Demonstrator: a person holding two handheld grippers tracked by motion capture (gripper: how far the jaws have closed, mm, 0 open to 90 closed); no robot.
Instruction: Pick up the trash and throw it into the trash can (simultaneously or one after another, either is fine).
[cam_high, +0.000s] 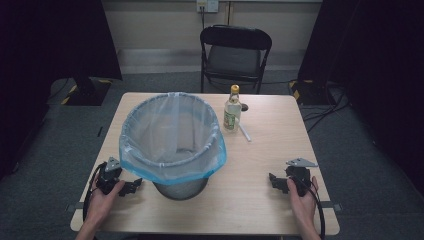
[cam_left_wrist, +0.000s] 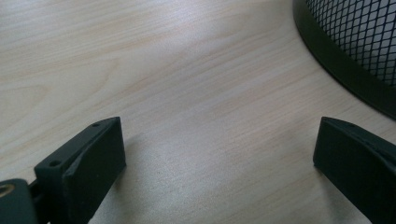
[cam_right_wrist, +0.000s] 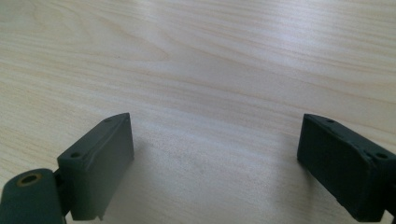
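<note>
A black mesh bin (cam_high: 180, 187) lined with a clear, blue-edged bag (cam_high: 172, 135) stands on the wooden table (cam_high: 260, 150), left of centre. Behind it to the right is a small clear bottle (cam_high: 232, 109) with a yellow cap, and a white straw-like stick (cam_high: 245, 133) lies beside it. My left gripper (cam_high: 134, 186) rests on the table just left of the bin's base, open, with bare wood between its jaws (cam_left_wrist: 219, 154); the bin's rim (cam_left_wrist: 345, 65) shows at upper right. My right gripper (cam_high: 274, 181) rests at the front right, open over bare wood (cam_right_wrist: 215, 154).
A black folding chair (cam_high: 235, 55) stands beyond the table's far edge. Cables (cam_high: 325, 107) lie on the grey floor at the right. A dark stand (cam_high: 85, 85) sits at the back left.
</note>
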